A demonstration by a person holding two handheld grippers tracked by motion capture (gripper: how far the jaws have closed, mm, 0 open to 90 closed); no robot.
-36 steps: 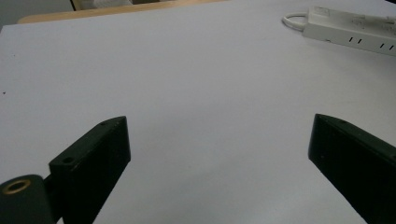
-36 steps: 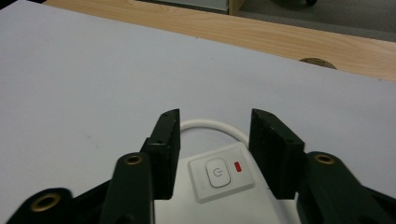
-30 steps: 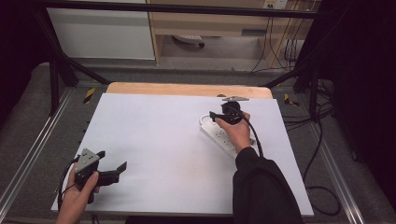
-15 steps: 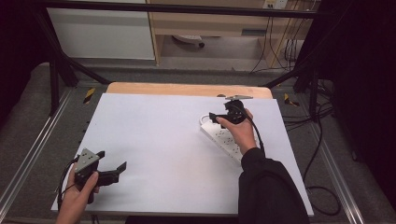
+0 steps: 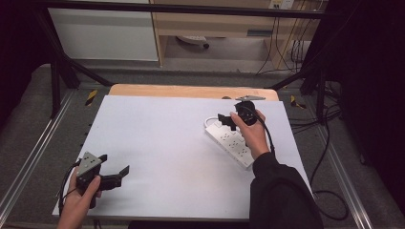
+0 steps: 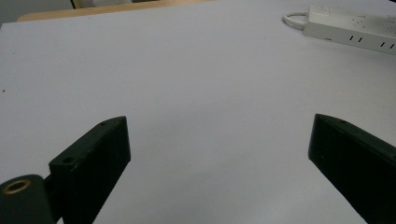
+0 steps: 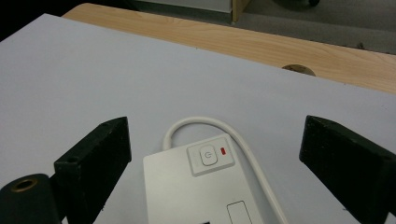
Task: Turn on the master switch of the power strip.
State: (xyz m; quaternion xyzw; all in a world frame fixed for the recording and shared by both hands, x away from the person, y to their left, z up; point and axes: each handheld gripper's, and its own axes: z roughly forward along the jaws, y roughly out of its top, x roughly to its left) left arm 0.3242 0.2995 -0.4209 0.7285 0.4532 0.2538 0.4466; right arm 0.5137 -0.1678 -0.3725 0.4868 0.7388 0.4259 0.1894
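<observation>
Here, in the high view, a long white plastic power strip (image 5: 230, 141) lies flat and slantwise on the white sheet-covered table (image 5: 162, 138), toward the table's far right part, with its looped white cable (image 5: 208, 121) at the end farther from the person. The right gripper (image 5: 226, 120), black and held in a hand with a dark sleeve, hovers over that far end of the power strip; its jaws have just been opening and now stand wide apart, gripping nothing. The left gripper (image 5: 123, 173), black with a grey three-cornered plate on top, is held near the table's near left corner, well apart from the power strip, its jaws spread and empty. In the left gripper view, the two black jaws stand far apart over bare white table, and the power strip (image 6: 351, 28) lies far off beyond them with its cable loop (image 6: 293, 19) at its end. In the right gripper view, the jaws are wide open on either side of the power strip (image 7: 201, 191), not touching it; the strip's square switch button (image 7: 208, 156) with a small red light (image 7: 223, 150) beside it sits between them, and the white cable (image 7: 224, 128) curves out from that end. Beyond the strip a bare light wooden edge (image 7: 261, 44) of the table shows.
</observation>
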